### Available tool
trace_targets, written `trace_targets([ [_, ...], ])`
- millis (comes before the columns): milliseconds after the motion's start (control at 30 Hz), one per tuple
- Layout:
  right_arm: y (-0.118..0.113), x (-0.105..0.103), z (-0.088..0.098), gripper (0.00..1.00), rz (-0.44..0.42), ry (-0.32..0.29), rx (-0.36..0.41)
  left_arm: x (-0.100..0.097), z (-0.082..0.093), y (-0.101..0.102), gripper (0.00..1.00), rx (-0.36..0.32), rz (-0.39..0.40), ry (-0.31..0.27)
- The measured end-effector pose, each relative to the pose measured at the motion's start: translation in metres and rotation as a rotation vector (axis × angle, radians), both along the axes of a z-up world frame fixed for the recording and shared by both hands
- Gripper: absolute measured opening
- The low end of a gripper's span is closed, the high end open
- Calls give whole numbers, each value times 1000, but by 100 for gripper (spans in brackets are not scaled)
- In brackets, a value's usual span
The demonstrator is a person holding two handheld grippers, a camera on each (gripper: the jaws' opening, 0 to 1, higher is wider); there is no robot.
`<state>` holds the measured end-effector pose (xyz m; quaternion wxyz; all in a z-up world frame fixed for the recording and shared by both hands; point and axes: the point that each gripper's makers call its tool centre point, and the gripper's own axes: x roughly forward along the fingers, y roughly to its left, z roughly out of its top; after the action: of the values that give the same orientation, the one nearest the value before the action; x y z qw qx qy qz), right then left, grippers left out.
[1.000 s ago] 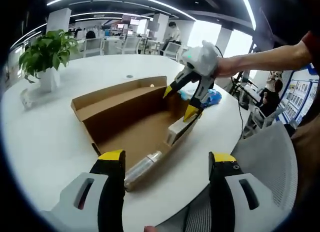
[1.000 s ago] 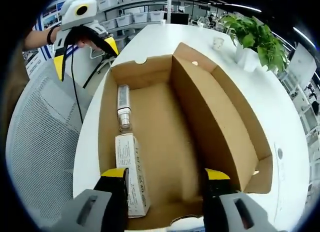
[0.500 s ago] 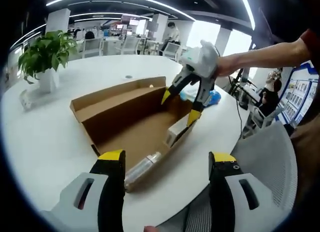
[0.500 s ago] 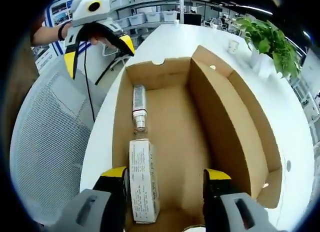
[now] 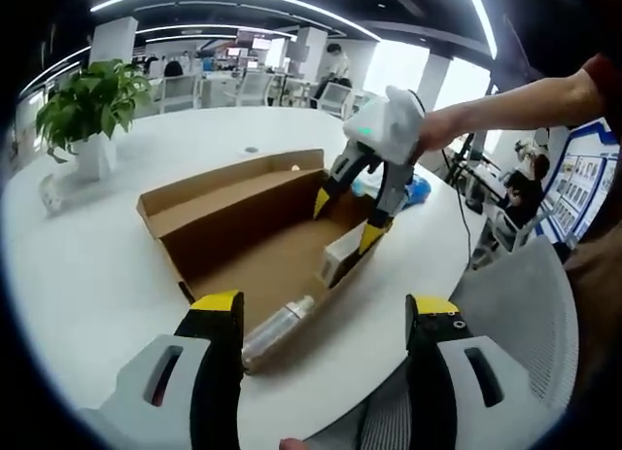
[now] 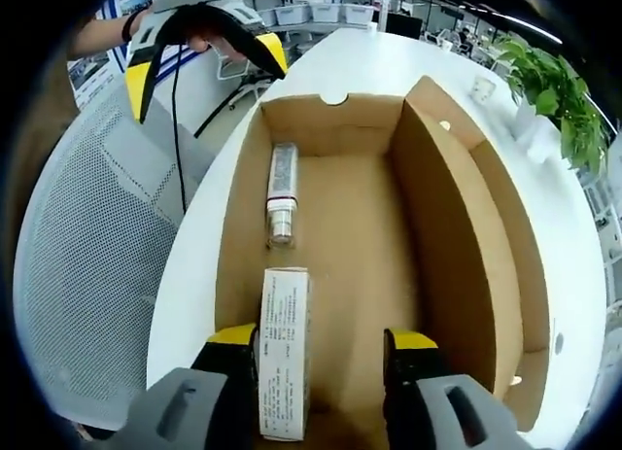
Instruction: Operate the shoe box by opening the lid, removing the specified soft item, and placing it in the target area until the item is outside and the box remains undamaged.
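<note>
Risk: our right gripper [image 6: 321,338], fingers apart over the carton [image 6: 284,348], may scrape the box [image 6: 457,226] wall; left gripper [image 5: 325,304] also apart.

the bench [image 5: 87,275] under my jaws is a big white top with a rounded edge. an open cardboard shoe box [image 5: 255,238] sits flat on it near that edge, its lid folded back and standing along the far side. in the right gripper view the same shoe box [image 6: 442,236] lies lengthwise ahead of me, close to the bench [image 6: 190,275] rim. further back on the white top a potted plant [image 5: 89,110] stands in a white pot, with a small white cup [image 5: 51,191] just beside it. a blue and white soft bundle [image 5: 408,190] lies on the bench just beyond the box's far end. a small dark round spot [image 5: 252,149] marks the top behind the box.
</note>
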<state>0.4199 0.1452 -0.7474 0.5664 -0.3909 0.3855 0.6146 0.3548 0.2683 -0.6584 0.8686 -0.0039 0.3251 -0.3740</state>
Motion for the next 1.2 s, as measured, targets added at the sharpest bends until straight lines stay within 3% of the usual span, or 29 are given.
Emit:
trace_targets([
  [667, -5, -12, -27, 18, 29, -44, -146, 0, 6, -1, 67, -3, 3, -12],
  [967, -4, -9, -20, 16, -24, -41, -115, 1, 9, -1, 67, -7, 8, -19],
  [1200, -1, 1, -2, 16, -88, -46, -68, 0, 12, -1, 67, -8, 8, -28],
])
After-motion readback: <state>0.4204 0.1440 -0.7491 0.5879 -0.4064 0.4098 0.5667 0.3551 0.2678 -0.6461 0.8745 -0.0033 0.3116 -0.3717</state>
